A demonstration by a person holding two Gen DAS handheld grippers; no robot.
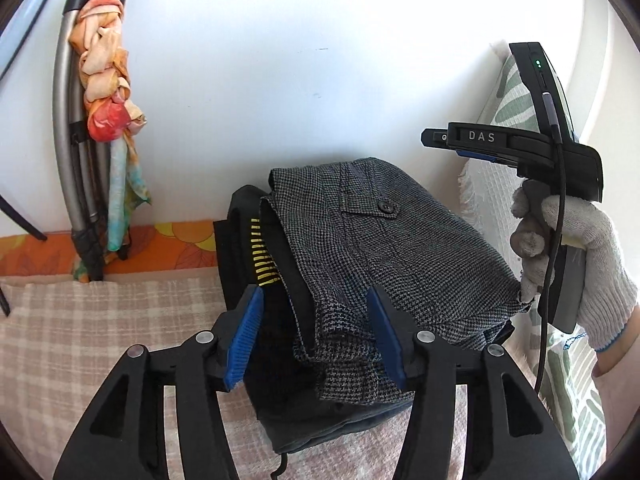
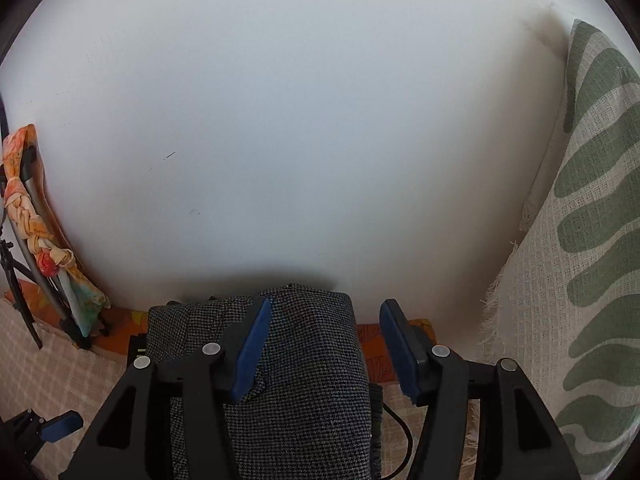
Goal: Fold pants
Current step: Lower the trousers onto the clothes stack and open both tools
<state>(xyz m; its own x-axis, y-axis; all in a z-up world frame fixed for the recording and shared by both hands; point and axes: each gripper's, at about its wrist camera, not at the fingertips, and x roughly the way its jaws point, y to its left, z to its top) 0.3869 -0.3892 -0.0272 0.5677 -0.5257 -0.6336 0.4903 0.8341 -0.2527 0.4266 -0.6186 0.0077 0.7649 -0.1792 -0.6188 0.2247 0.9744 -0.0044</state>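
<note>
Grey houndstooth pants [image 1: 384, 248] lie folded on top of a black garment [image 1: 260, 280] with yellow stitching, against the white wall. My left gripper [image 1: 316, 338] is open, its blue pads either side of the pile's near edge, holding nothing. My right gripper [image 2: 324, 350] is open above the same pants [image 2: 304, 380], its left pad over the cloth, its right pad beyond the cloth's right edge. In the left wrist view the right gripper [image 1: 456, 142] hangs above the pile's right side, held by a gloved hand [image 1: 580, 248].
A pink checked blanket [image 1: 100, 328] covers the surface. A folded metal frame with a colourful tied scarf [image 1: 108, 92] leans on the wall at left. A green-patterned cushion [image 2: 592, 240] stands at right. A black cable [image 2: 400, 432] lies beside the pants.
</note>
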